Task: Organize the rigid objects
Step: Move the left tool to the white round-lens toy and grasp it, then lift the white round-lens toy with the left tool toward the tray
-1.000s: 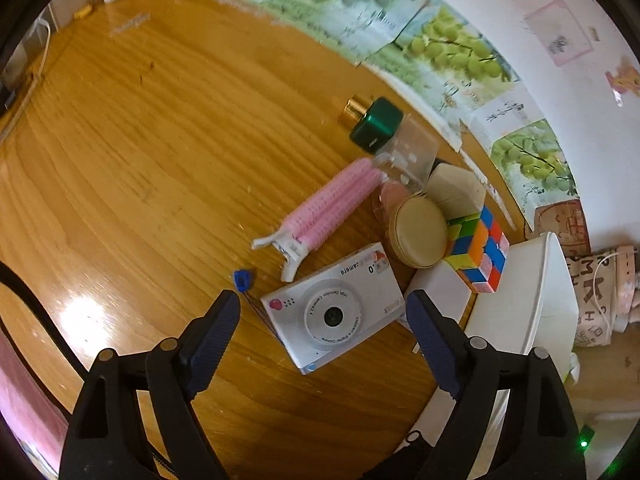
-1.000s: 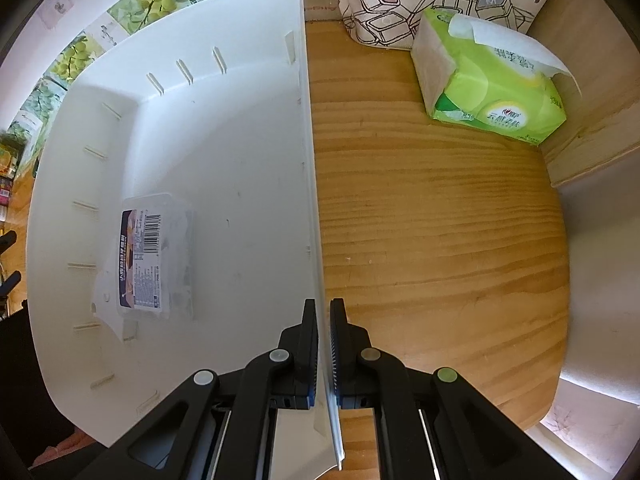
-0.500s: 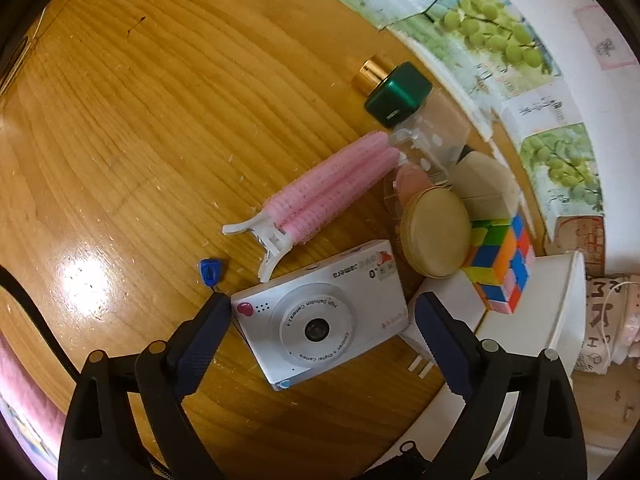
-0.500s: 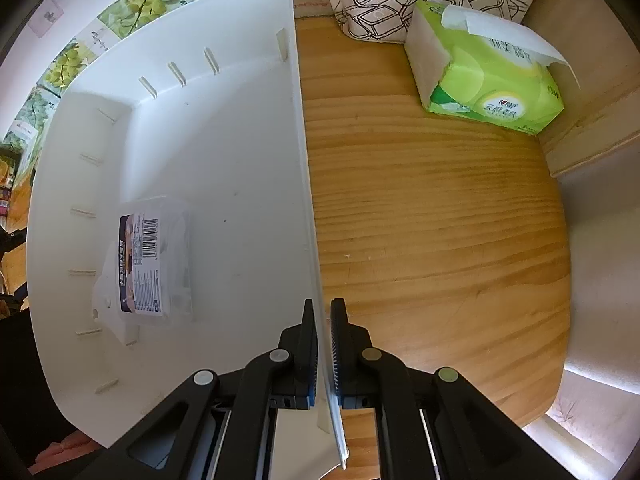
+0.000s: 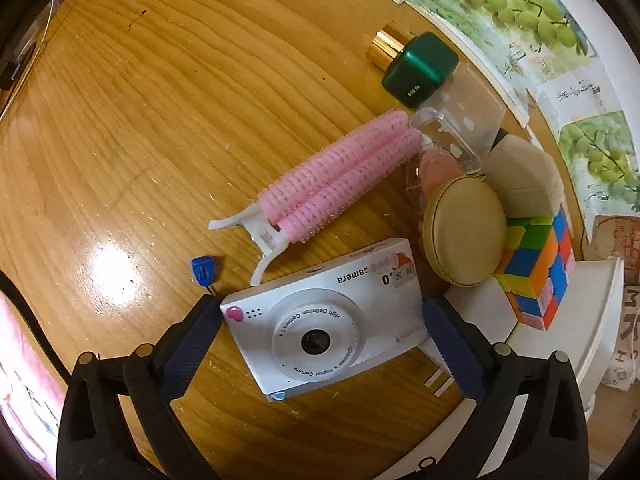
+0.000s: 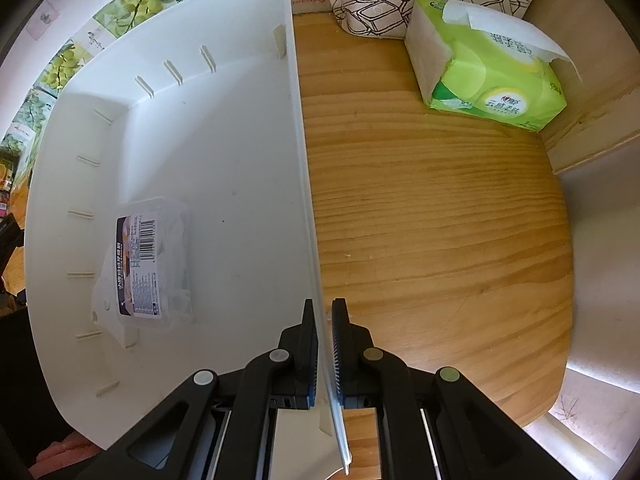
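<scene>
Left hand-held gripper (image 5: 320, 322) wide, jaws just been opening, straddling white camera (image 5: 326, 318) flat on table (image 5: 140, 140); pads not pressing yet. Lower squarely, close on short ends, avoid pink hair roller (image 5: 340, 180). Right hand-held gripper (image 6: 325, 354) clamped on white bin (image 6: 180, 120) wall, steadying it.

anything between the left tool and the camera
Nothing visible. The left tool, its jaws just opened wide, straddles the camera, one finger at each short end. The pink roller and gold compact lie beyond it, clear of the fingers.
</scene>
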Demonstrator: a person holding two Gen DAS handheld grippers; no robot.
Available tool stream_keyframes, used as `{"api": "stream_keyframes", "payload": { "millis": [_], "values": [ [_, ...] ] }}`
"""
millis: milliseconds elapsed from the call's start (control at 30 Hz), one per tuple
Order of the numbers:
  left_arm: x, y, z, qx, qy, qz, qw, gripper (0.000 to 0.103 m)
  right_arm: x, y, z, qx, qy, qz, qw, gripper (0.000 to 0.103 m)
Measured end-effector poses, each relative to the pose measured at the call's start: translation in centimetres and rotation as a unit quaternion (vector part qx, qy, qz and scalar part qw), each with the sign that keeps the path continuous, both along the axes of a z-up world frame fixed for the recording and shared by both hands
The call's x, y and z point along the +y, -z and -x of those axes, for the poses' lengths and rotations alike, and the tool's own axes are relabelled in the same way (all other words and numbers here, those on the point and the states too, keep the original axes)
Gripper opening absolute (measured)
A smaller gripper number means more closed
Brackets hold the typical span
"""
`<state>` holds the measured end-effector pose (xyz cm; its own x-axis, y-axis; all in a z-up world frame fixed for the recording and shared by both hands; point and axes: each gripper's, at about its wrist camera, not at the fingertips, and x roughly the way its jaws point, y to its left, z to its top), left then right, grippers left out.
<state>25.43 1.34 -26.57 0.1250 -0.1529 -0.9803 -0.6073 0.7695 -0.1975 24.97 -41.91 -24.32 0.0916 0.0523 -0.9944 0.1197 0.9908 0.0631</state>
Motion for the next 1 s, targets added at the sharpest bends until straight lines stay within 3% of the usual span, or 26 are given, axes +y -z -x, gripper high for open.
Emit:
{"api": "stream_keyframes", "payload": {
  "millis": [567, 767, 1000],
  "values": [
    [-1.4, 1.4, -5.0, 0.069, -0.005, -0.021, 0.9974, 0.102, 0.6, -0.2, 0.4, -0.004, -0.005, 0.008, 1.0, 0.009],
    [-2.5, 1.8, -5.6, 0.077, -0.008, -0.048, 0.9958, 0.1, 0.8, -0.3, 0.6, -0.005, -0.003, 0.007, 1.0, 0.009],
    [-3.2, 1.9, -5.8, 0.079, -0.008, -0.045, 0.9958, 0.099, 0.8, -0.3, 0.6, -0.004, -0.004, 0.009, 1.0, 0.009]
  ]
}}
